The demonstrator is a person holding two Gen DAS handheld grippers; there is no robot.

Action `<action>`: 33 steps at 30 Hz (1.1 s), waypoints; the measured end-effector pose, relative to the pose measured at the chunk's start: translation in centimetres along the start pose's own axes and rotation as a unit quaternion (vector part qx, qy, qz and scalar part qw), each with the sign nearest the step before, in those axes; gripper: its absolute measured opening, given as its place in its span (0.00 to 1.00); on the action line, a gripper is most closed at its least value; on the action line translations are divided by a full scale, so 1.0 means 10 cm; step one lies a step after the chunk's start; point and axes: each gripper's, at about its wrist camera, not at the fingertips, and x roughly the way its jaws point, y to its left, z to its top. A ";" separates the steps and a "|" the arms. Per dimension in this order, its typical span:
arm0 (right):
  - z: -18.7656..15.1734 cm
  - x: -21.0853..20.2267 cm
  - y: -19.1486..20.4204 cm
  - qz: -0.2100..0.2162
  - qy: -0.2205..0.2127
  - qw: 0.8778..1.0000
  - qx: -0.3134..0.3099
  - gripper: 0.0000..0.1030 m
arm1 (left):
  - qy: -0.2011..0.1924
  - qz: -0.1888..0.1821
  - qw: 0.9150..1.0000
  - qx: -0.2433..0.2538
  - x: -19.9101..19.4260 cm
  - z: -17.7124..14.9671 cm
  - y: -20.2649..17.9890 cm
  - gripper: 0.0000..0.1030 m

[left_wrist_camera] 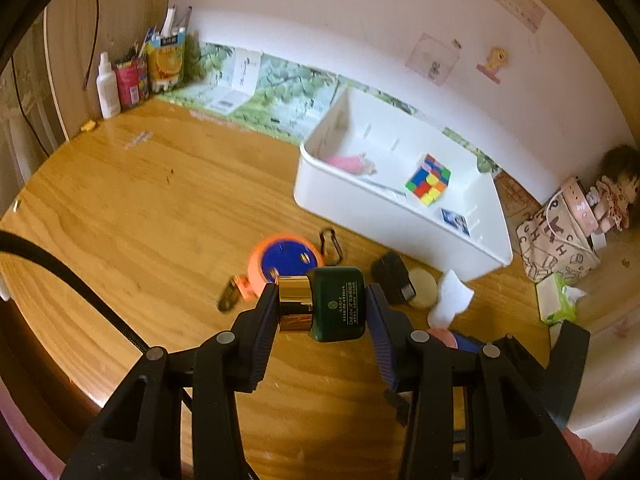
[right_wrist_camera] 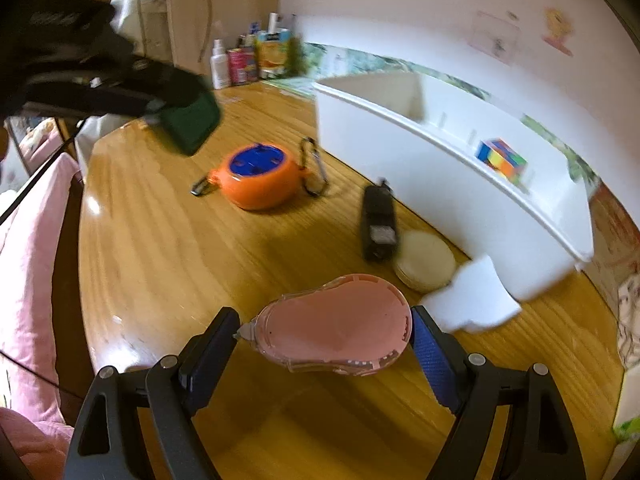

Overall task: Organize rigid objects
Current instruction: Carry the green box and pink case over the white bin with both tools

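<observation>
My left gripper is shut on a dark green bottle with a gold cap, held sideways above the wooden table; the bottle also shows in the right wrist view. My right gripper is shut on a pink correction tape dispenser, held above the table's front. A white bin at the back right holds a colour cube and a pink item. An orange and blue round reel with carabiners, a black adapter, a beige round disc and a white eraser-like piece lie on the table.
Bottles, cartons and pens stand in the far left corner. A patterned bag and a doll sit at the right, with a tissue pack in front. Pink cloth hangs at the table's left edge.
</observation>
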 end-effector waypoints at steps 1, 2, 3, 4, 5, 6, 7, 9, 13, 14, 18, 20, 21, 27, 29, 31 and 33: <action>0.03 0.00 0.02 0.003 -0.003 1.000 -0.002 0.83 | -0.002 0.000 1.000 0.002 0.00 0.03 0.01 0.45; 0.08 0.00 0.04 0.004 -0.007 1.000 -0.004 0.83 | -0.006 -0.001 1.000 0.006 -0.01 0.08 0.03 0.45; 0.12 0.00 0.05 0.005 -0.011 1.000 -0.004 0.83 | -0.009 -0.001 1.000 0.009 -0.01 0.12 0.04 0.45; 0.19 -0.01 0.07 0.003 -0.017 1.000 -0.005 0.83 | -0.012 -0.002 1.000 0.014 -0.01 0.17 0.06 0.45; 0.23 -0.01 0.08 0.002 -0.022 1.000 -0.004 0.83 | -0.015 -0.003 1.000 0.018 -0.01 0.22 0.07 0.45; 0.29 -0.02 0.08 0.001 -0.027 1.000 -0.002 0.83 | -0.017 -0.005 1.000 0.021 -0.01 0.26 0.07 0.45; 0.34 -0.02 0.09 0.000 -0.031 1.000 0.000 0.83 | -0.020 -0.007 0.999 0.026 -0.01 0.32 0.08 0.45; 0.45 -0.04 0.08 -0.004 -0.042 0.999 0.006 0.83 | -0.024 -0.010 0.999 0.035 -0.01 0.40 0.09 0.45; 0.68 -0.06 0.02 -0.026 -0.064 0.997 0.023 0.83 | -0.030 -0.019 0.998 0.058 0.02 0.60 0.09 0.45; 0.72 -0.05 0.00 -0.030 -0.067 0.997 0.026 0.83 | -0.031 -0.023 0.997 0.062 0.03 0.65 0.08 0.45; 0.91 -0.05 -0.12 -0.052 -0.082 0.994 0.049 0.83 | -0.037 -0.034 0.996 0.080 0.08 0.82 0.05 0.45; 0.98 -0.04 -0.18 -0.064 -0.088 0.992 0.060 0.83 | -0.039 -0.043 0.995 0.086 0.11 0.92 0.02 0.45; 1.03 -0.04 -0.22 -0.070 -0.091 0.991 0.067 0.83 | -0.040 -0.048 0.994 0.089 0.13 0.96 0.02 0.45; 1.19 0.01 -0.44 -0.103 -0.102 0.984 0.101 0.83 | -0.042 -0.073 0.991 0.108 0.24 1.22 -0.07 0.45; 1.22 0.02 -0.49 -0.113 -0.103 0.982 0.112 0.83 | -0.041 -0.080 0.989 0.115 0.30 1.30 -0.10 0.45; 1.25 0.05 -0.55 -0.121 -0.104 0.980 0.121 0.83 | -0.037 -0.085 0.988 0.123 0.36 1.36 -0.14 0.45; 1.27 0.07 -0.61 -0.130 -0.104 0.977 0.129 0.83 | -0.036 -0.089 0.987 0.130 0.41 1.41 -0.17 0.45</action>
